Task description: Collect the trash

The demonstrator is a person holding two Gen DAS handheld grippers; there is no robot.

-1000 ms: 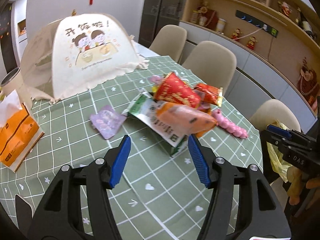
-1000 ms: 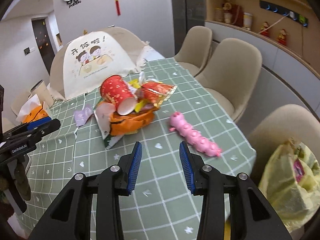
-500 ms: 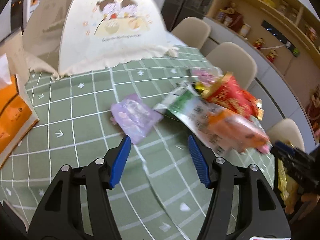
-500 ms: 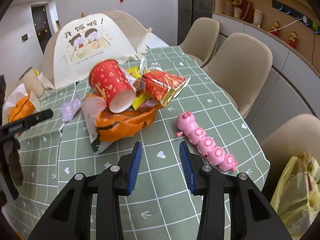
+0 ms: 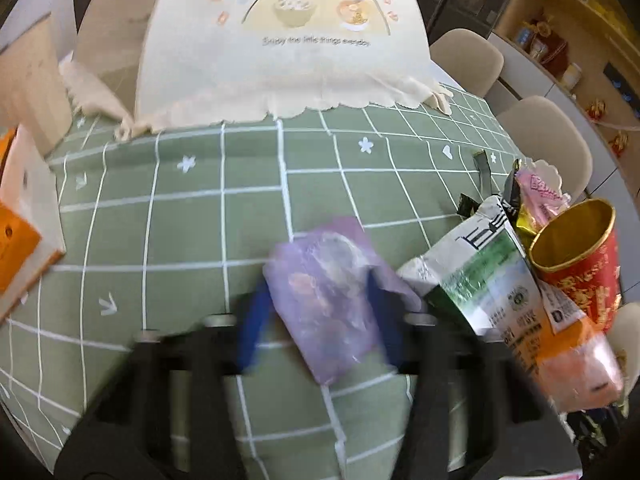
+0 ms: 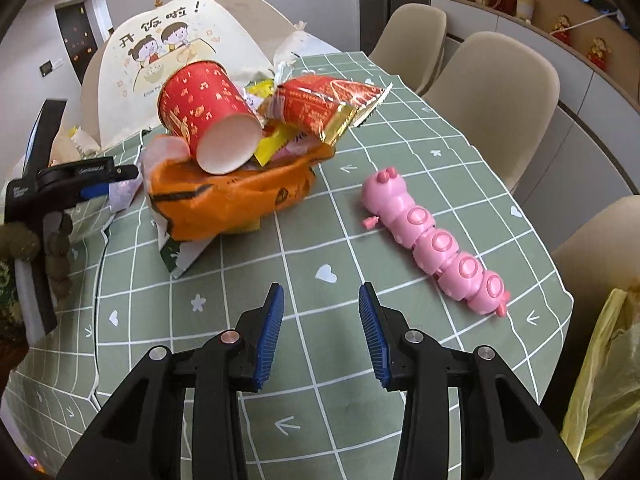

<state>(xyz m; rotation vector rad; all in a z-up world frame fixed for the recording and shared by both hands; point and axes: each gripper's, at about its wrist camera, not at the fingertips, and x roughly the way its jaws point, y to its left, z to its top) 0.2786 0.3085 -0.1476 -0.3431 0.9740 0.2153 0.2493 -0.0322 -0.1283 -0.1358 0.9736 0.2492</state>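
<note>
A purple plastic wrapper lies on the green checked tablecloth. My left gripper is open, blurred, with its blue pads on either side of the wrapper. To the right is a trash pile: a white and green packet, a red paper cup, an orange bag and a red foil packet. My right gripper is open and empty above the cloth, in front of the pile. The left gripper also shows in the right wrist view.
A cream mesh food cover stands at the back of the table. An orange tissue box sits at the left. A pink caterpillar toy lies at the right. A yellow plastic bag hangs off the table's right edge. Beige chairs line the far side.
My left gripper has moved forward and down until the purple wrapper sits between its open pads. My right gripper has moved closer to the pile and the toy, still open.
</note>
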